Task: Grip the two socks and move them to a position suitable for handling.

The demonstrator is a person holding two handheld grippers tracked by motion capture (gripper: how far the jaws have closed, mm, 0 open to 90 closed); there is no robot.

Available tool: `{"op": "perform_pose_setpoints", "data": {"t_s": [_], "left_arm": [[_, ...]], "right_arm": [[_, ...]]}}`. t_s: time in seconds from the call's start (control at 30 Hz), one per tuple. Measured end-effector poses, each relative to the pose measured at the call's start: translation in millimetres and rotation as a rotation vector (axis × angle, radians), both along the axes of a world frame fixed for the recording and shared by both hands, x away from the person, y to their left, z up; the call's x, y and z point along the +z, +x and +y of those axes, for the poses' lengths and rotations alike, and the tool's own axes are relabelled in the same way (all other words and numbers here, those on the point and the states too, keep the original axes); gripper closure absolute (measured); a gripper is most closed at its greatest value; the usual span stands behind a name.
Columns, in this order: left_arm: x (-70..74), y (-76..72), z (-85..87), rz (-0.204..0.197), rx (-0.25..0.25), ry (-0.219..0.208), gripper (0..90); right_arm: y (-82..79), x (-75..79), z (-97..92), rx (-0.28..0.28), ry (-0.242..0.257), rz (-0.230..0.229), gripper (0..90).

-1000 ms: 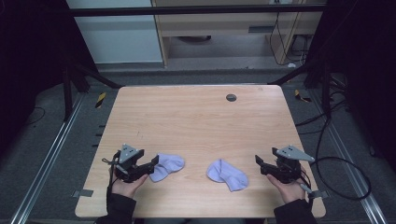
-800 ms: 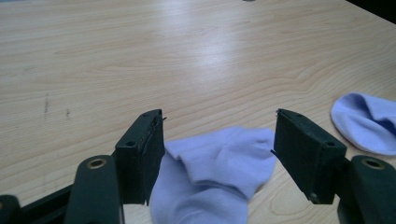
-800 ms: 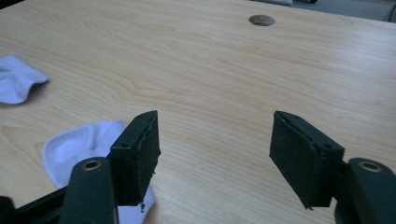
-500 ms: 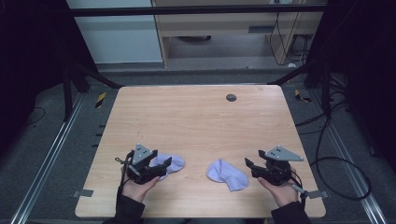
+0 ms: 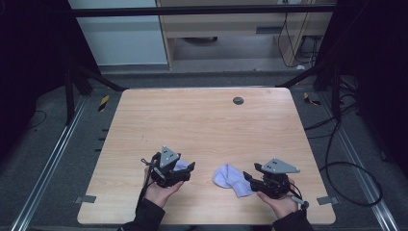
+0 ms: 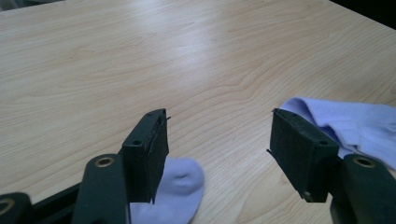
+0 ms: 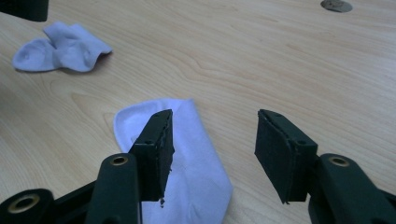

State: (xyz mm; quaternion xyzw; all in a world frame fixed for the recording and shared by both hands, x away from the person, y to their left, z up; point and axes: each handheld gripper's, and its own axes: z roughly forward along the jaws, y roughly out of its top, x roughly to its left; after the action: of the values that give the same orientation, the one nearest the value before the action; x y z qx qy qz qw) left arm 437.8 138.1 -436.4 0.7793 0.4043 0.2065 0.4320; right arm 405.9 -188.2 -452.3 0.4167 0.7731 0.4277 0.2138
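Two pale lilac socks lie on the wooden table (image 5: pixel 202 125). The left sock (image 5: pixel 181 164) (image 6: pixel 180 186) lies under my left gripper (image 5: pixel 188 169) (image 6: pixel 217 121). Its toe shows below one jaw and its other end (image 6: pixel 355 123) behind the other. This gripper is open, its jaws having just closed slightly, with bare wood between the pads. The right sock (image 5: pixel 230 178) (image 7: pixel 187 154) lies flat under the tips of my right gripper (image 5: pixel 250 174) (image 7: pixel 212 116). Its jaws have just been closing but stand apart, one above the sock, neither pressing on it.
A small dark round disc (image 5: pixel 238 100) (image 7: pixel 337 5) sits in the table near its far edge. The left sock (image 7: pixel 60 46) also appears far off in the right gripper view. Black frame bars and cables surround the table, whose front edge is close to both hands.
Both hands have moved inward along the front of the table: the left gripper rightward over its sock, the right gripper leftward to the edge of its sock. The right jaws have narrowed.
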Motion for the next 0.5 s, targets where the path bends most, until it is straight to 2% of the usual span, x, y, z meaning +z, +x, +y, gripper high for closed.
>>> {"op": "perform_pose_setpoints", "data": {"t_s": [0.3,0.5], "left_arm": [[-2.9,3.5,-18.8,0.003,-0.014,0.025,38.5],[-11.1,7.5,-32.0,0.026,-0.026,0.049,39.9]], "right_arm": [[-3.8,-5.6,5.4,0.033,-0.005,0.042,52.7],[-7.4,-10.9,9.3,0.068,-0.012,0.077,55.7]]}}
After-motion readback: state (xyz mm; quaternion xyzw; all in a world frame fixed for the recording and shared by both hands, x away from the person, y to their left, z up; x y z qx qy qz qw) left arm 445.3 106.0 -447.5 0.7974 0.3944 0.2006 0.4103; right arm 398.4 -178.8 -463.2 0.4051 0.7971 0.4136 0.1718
